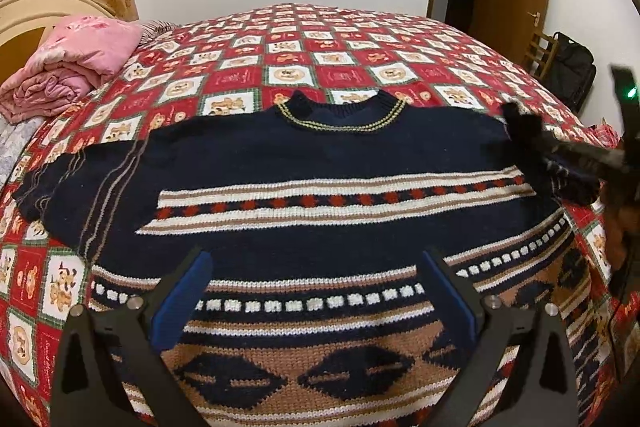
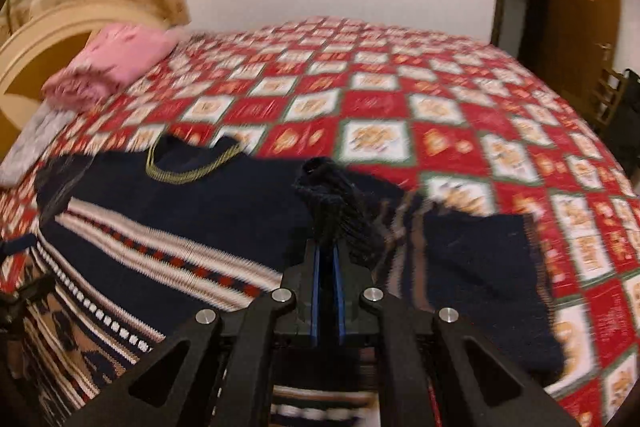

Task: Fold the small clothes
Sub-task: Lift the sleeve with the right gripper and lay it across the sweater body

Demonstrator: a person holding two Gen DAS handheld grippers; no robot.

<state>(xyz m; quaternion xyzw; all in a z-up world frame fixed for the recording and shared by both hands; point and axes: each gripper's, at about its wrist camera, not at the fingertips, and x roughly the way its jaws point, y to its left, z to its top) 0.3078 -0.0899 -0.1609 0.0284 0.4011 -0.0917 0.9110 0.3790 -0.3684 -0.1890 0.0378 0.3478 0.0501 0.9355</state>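
On bedspread [image 1: 360, 39] — navy sweater [image 1: 320, 155] flat; right hand-held gripper [image 2: 326, 251] pinching sleeve [image 2: 336, 203]; left [image 1: 316, 291] agape.

Coarse knit wool sweater [image 1: 320, 155], matt cotton bedspread [image 1: 340, 43]

light: warm, even indoor | left view: sharp | right view: motion-blurred | edges: fisheye-warped, dark corners

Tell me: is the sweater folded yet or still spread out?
Mostly spread: the sweater lies flat on the bedspread, far sleeve extended. Only the other sleeve is lifted, pinched in the right gripper.
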